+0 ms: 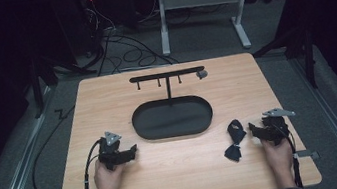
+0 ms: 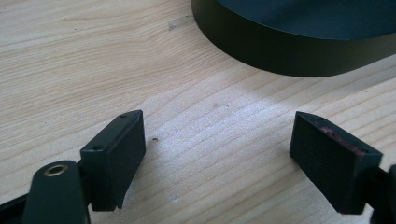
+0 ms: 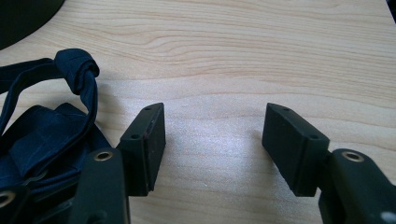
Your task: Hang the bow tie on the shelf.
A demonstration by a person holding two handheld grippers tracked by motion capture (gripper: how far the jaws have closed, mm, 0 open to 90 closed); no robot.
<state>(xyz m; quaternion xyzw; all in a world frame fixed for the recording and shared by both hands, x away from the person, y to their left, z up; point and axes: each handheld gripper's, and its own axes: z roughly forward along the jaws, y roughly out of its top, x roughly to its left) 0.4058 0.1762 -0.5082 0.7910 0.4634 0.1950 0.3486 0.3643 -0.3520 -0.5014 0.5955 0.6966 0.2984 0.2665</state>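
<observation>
A dark blue bow tie [image 1: 234, 141] lies on the wooden table [image 1: 180, 184], right of centre near the front. In the right gripper view the bow tie [image 3: 46, 135] sits just left of my right gripper [image 3: 212, 140], whose jaws stand wide open over bare wood. That right gripper [image 1: 254, 130] rests on the table beside the tie. My left gripper [image 1: 132, 151] rests at the front left, jaws open and empty [image 2: 217, 149], close to the black oval tray [image 1: 172, 118]. A black T-shaped stand [image 1: 167, 76] with small hooks rises from the tray's back.
The tray's dark wall [image 2: 289, 51] lies just ahead of the left gripper. A small grey clip [image 1: 201, 74] hangs at the stand's right end. Cables [image 1: 87, 172] trail from both grippers. Behind the table, floor cables and a metal frame [image 1: 199, 9].
</observation>
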